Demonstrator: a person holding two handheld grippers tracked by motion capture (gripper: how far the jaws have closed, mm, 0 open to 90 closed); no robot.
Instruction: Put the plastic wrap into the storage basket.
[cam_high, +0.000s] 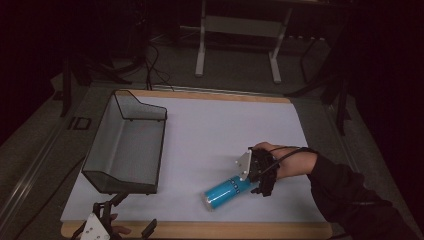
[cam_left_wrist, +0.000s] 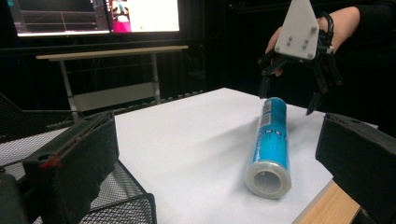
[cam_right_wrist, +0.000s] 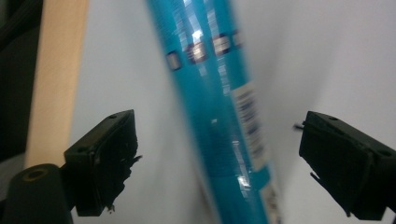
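A white sheet (cam_high: 210, 130) is laid on the table (cam_high: 200, 230). A wire basket (cam_high: 125, 145) is set on the sheet's left part. A canister (cam_high: 226, 192) is laid on its side on the sheet, right of the basket and well apart from it, near the front edge. The right gripper (cam_high: 255, 175) is positioned over the canister's far end, jaws astride it without contact. The left gripper (cam_high: 107, 225) is placed at the front edge, before the basket.

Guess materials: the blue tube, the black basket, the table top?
Blue tube: looks like cardboard or plastic under a glossy printed wrap; highlights streak along it, and the near end has a pale, translucent-looking cap. Black basket: wire mesh, likely coated metal, see-through walls. Table top: matte white sheet over a pale wood-look board, edge bare at front.
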